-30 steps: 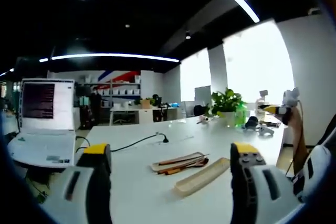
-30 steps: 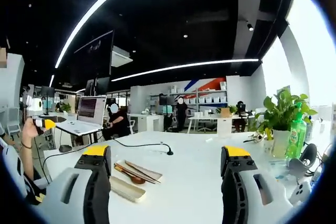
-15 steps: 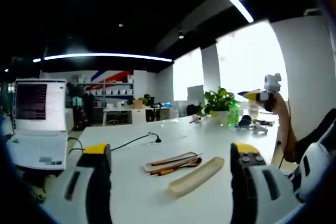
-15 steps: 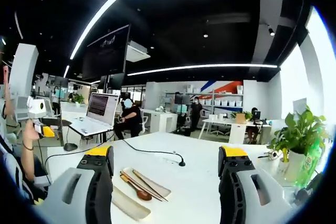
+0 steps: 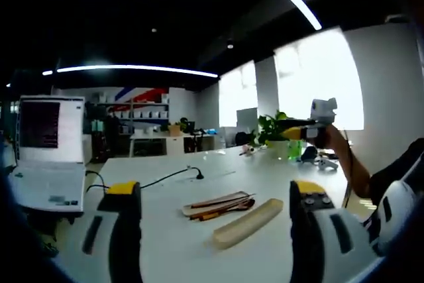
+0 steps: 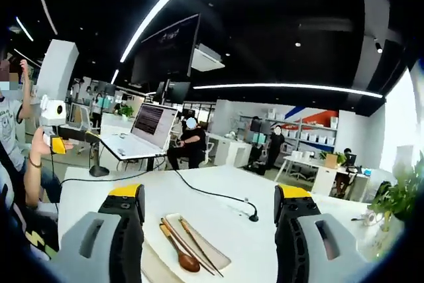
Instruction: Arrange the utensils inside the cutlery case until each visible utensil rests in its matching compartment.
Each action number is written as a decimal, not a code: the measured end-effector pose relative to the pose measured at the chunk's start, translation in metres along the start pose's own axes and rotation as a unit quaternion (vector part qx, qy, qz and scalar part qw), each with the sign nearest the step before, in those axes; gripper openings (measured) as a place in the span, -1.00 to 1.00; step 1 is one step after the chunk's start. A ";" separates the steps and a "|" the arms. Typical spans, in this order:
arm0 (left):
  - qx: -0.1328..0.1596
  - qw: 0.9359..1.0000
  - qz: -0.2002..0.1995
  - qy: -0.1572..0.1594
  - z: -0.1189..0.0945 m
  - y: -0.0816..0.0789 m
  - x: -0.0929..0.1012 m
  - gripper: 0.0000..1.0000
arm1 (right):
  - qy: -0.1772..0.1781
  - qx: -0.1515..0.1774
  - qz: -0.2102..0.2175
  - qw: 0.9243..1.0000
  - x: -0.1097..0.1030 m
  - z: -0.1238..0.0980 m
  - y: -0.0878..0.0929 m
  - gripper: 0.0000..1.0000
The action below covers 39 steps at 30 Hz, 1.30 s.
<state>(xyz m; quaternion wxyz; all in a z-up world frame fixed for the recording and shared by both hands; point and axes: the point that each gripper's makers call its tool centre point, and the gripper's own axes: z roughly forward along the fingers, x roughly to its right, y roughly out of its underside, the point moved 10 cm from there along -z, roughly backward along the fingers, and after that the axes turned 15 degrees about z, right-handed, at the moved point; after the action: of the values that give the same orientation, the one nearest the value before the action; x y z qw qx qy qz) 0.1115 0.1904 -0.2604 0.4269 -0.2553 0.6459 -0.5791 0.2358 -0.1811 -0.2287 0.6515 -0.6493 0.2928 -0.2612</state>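
The left tongs [image 5: 212,230] are standing wide apart and holding nothing. The right tongs [image 6: 209,230] are also spread wide with nothing between them. Both are hanging above the white table [image 5: 165,230], not touching anything, so it looks like the sorting is not started yet.

Just ahead of the left tongs, between its two jaws, the long pale case [image 5: 246,222] is lying flat on the table. Right behind it the utensils [image 5: 218,205] are resting on a flat tray [image 5: 199,209], outside the case.

In the right gripper view, the wooden spoon [image 6: 180,254] and sticks [image 6: 195,250] are lying on that tray [image 6: 218,256], between the jaws and low down.

Farther off, a black cable [image 6: 212,195] is running across the table, and a laptop [image 5: 46,157] is sitting to the left.
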 end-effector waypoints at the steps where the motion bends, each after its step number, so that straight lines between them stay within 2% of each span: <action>1: 0.001 1.000 0.000 0.000 0.000 0.000 0.000 0.96 | -0.002 -0.009 0.003 1.000 0.001 0.007 0.004 0.66; 4: 0.004 1.000 -0.004 0.001 -0.001 0.000 0.000 0.96 | -0.006 -0.024 0.001 1.000 0.009 0.023 0.011 0.67; 6: 0.002 1.000 -0.005 0.001 -0.001 0.001 -0.001 0.95 | -0.011 0.001 0.004 1.000 0.014 0.033 0.013 0.70; 7: 0.001 1.000 -0.006 0.000 -0.001 0.001 -0.002 0.95 | -0.011 -0.006 0.006 1.000 0.018 0.039 0.016 0.70; 8: 0.000 1.000 -0.006 0.000 -0.001 0.002 -0.002 0.95 | -0.004 -0.043 0.011 0.999 0.022 0.039 0.021 0.69; 11: -0.004 1.000 -0.007 -0.003 -0.001 0.003 -0.003 0.94 | -0.002 -0.067 -0.014 0.998 0.031 0.053 0.026 0.46; 12: -0.004 1.000 -0.007 -0.003 -0.001 0.003 -0.003 0.94 | -0.003 -0.082 -0.022 0.996 0.033 0.055 0.028 0.32; 14: -0.004 1.000 -0.008 -0.003 -0.001 0.002 -0.004 0.94 | 0.002 -0.118 -0.025 0.993 0.037 0.063 0.034 0.17; 16: -0.004 1.000 -0.007 -0.002 -0.001 0.002 -0.005 0.94 | 0.000 -0.128 -0.032 0.991 0.039 0.070 0.038 0.21; 18: -0.006 1.000 -0.009 -0.002 0.000 0.003 -0.004 0.94 | 0.005 -0.136 -0.026 0.990 0.044 0.079 0.044 0.34; 19: -0.009 1.000 -0.016 -0.007 0.000 0.003 -0.005 0.94 | 0.003 -0.148 -0.026 0.989 0.046 0.084 0.047 0.33; 23: -0.013 1.000 -0.015 -0.013 0.000 0.004 -0.007 0.94 | -0.002 -0.209 -0.044 0.977 0.051 0.096 0.063 0.06; 25: -0.012 1.000 -0.017 -0.010 0.000 0.004 -0.008 0.94 | -0.008 -0.223 -0.051 0.973 0.053 0.104 0.071 0.02; 28: -0.013 1.000 -0.016 -0.007 0.001 0.005 -0.008 0.94 | -0.021 -0.228 -0.066 0.971 0.054 0.112 0.078 -0.29; 29: -0.014 1.000 -0.016 -0.006 0.001 0.005 -0.008 0.94 | -0.028 -0.239 -0.071 0.968 0.054 0.116 0.081 -0.40; 30: -0.015 1.000 -0.016 -0.005 0.001 0.005 -0.007 0.92 | -0.039 -0.253 -0.071 0.964 0.053 0.118 0.085 -0.41; 34: -0.012 1.000 -0.017 0.004 0.000 0.003 -0.005 0.90 | -0.053 -0.275 -0.064 0.958 0.047 0.128 0.097 -0.38; 38: -0.015 1.000 -0.018 0.007 0.001 0.004 -0.001 0.90 | -0.052 -0.318 -0.099 0.941 0.045 0.137 0.111 -0.36; 39: -0.016 1.000 -0.018 0.007 0.001 0.005 -0.001 0.90 | -0.052 -0.326 -0.088 0.940 0.044 0.139 0.115 -0.38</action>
<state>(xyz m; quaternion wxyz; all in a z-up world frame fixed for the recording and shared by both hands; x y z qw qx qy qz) 0.1139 0.1918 -0.2648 0.4073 -0.2695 0.6532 -0.5786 0.3614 -0.1139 -0.3476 0.3929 -0.8619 0.2696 -0.1734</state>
